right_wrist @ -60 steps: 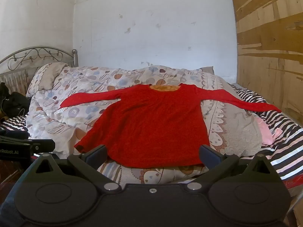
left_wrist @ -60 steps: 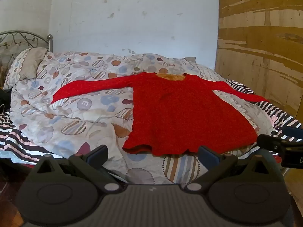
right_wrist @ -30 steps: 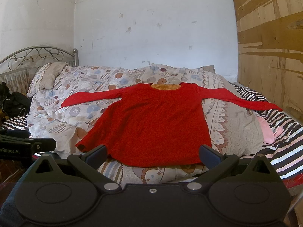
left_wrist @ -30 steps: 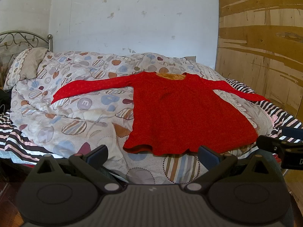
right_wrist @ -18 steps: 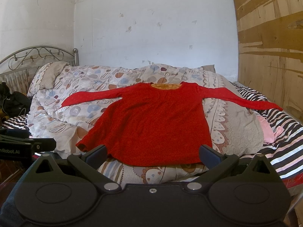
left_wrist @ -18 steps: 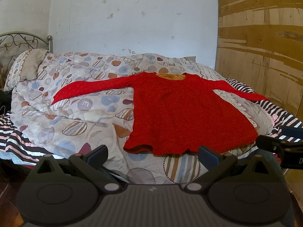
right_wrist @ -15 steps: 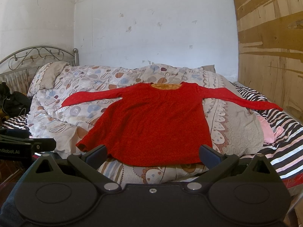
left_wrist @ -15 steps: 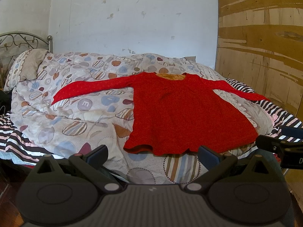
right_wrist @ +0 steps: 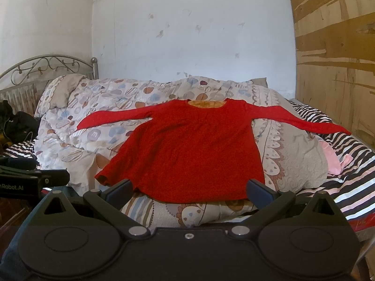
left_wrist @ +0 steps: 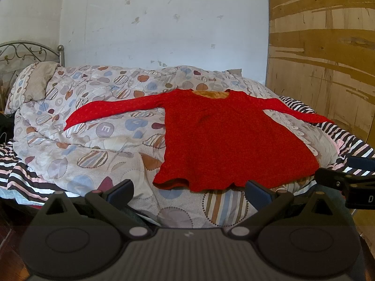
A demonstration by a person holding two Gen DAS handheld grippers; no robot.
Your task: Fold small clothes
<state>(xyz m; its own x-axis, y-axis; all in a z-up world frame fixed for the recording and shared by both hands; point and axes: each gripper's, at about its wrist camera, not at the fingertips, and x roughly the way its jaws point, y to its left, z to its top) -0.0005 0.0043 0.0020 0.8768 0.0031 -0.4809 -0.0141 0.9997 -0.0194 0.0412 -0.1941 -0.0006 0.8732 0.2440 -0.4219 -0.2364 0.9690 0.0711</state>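
Note:
A red long-sleeved top (left_wrist: 229, 138) lies flat on the patterned quilt (left_wrist: 98, 140), both sleeves spread out, hem toward me. It also shows in the right wrist view (right_wrist: 189, 149). My left gripper (left_wrist: 189, 190) is open and empty, held back from the bed's near edge, just short of the hem. My right gripper (right_wrist: 189, 190) is open and empty too, in front of the hem. Each gripper's side shows at the edge of the other's view.
A pillow (left_wrist: 32, 84) and metal headboard (right_wrist: 46, 68) are at the left. A striped sheet (right_wrist: 351, 154) with a pink cloth (right_wrist: 332, 159) lies at the right. A wooden board (left_wrist: 328, 58) stands on the right. Dark items (right_wrist: 16, 126) sit far left.
Almost nothing has changed. Both grippers stay open and hover in place before the bed, with only a slight drift of view.

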